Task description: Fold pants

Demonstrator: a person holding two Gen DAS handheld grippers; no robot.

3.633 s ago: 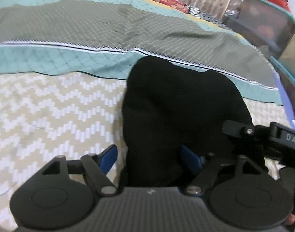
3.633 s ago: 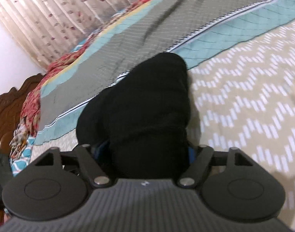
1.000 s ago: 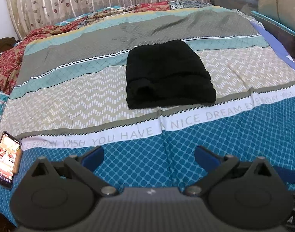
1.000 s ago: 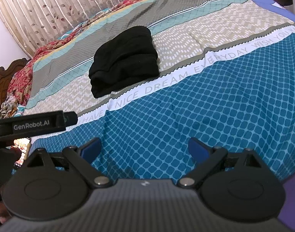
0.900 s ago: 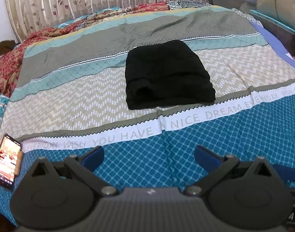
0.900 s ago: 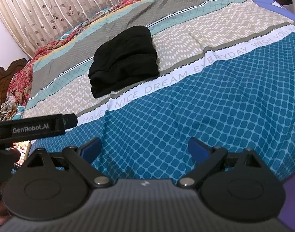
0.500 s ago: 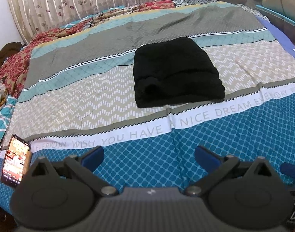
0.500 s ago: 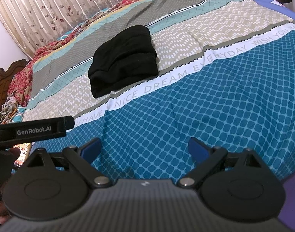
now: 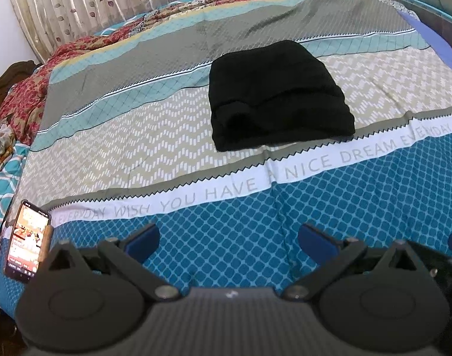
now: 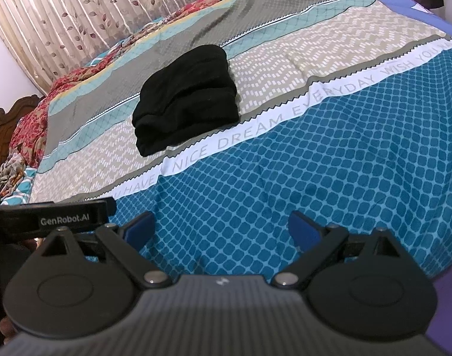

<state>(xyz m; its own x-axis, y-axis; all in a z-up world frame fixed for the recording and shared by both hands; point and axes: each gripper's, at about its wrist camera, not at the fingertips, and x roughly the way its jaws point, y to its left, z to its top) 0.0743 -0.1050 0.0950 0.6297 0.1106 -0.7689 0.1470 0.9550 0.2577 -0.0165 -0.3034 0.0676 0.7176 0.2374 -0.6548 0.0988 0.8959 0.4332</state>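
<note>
The black pants (image 9: 278, 95) lie folded into a compact stack in the middle of the bed, on the beige zigzag band of the bedspread (image 9: 131, 148). The same stack of pants (image 10: 187, 95) shows up left of centre in the right wrist view. My left gripper (image 9: 230, 241) hangs open over the blue diamond-patterned part near the bed's front edge, well short of the pants, with nothing between its blue pads. My right gripper (image 10: 221, 227) is likewise open and empty, over the same blue area. The left gripper's body (image 10: 48, 218) is in sight at the left of the right wrist view.
A phone (image 9: 27, 249) with a lit screen lies at the bed's front left corner. Crumpled red patterned bedding (image 9: 24, 95) is heaped at the far left by a wooden headboard (image 10: 6, 118). A curtain (image 10: 92, 9) hangs behind the bed. Furniture (image 9: 433, 6) stands at the right.
3.6 s ago both grippers were right at the pants stack, fingers around it. Both have since pulled back to the bed's front edge, open and empty; over the last second only a slight camera drift.
</note>
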